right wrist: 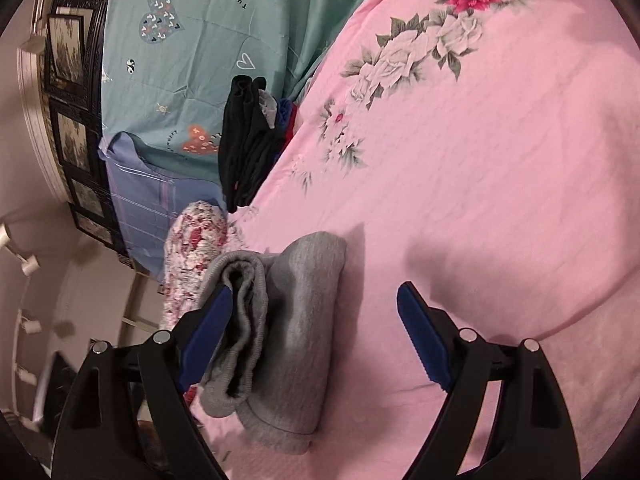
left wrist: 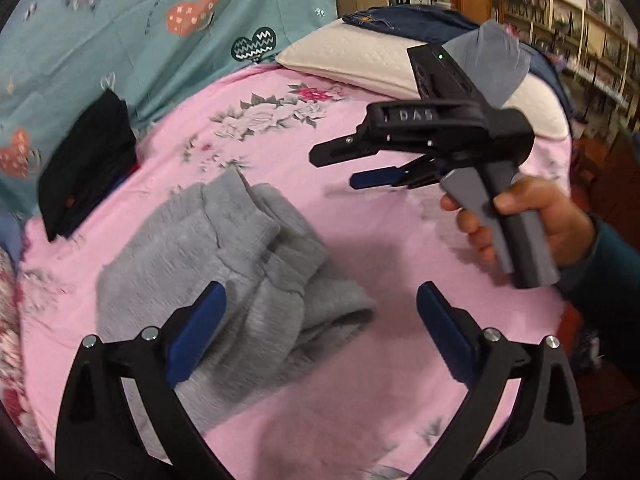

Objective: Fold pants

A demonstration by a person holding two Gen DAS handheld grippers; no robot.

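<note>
The grey pants [left wrist: 224, 272] lie folded into a thick bundle on the pink floral bedsheet [left wrist: 360, 380]. My left gripper [left wrist: 320, 320] hovers just over the bundle's near right edge, open wide, with nothing pinched between its blue pads [left wrist: 200, 328]. In the left wrist view a hand [left wrist: 528, 216] holds my right gripper [left wrist: 340, 168] above the sheet to the right of the pants, jaws apart. From the right wrist view the pants [right wrist: 296, 332] lie below my open right gripper [right wrist: 316, 300]. Its left pad [right wrist: 208, 332] is beside the bundle's rolled edge, not pressing it.
A pile of dark folded clothes [left wrist: 88, 160] [right wrist: 244, 148] sits at the sheet's edge against a teal heart-print cover [left wrist: 140, 20]. A white pillow [left wrist: 360, 60] carries folded jeans [left wrist: 404, 20] and a grey garment [left wrist: 492, 56]. Shelves [left wrist: 580, 32] stand beyond.
</note>
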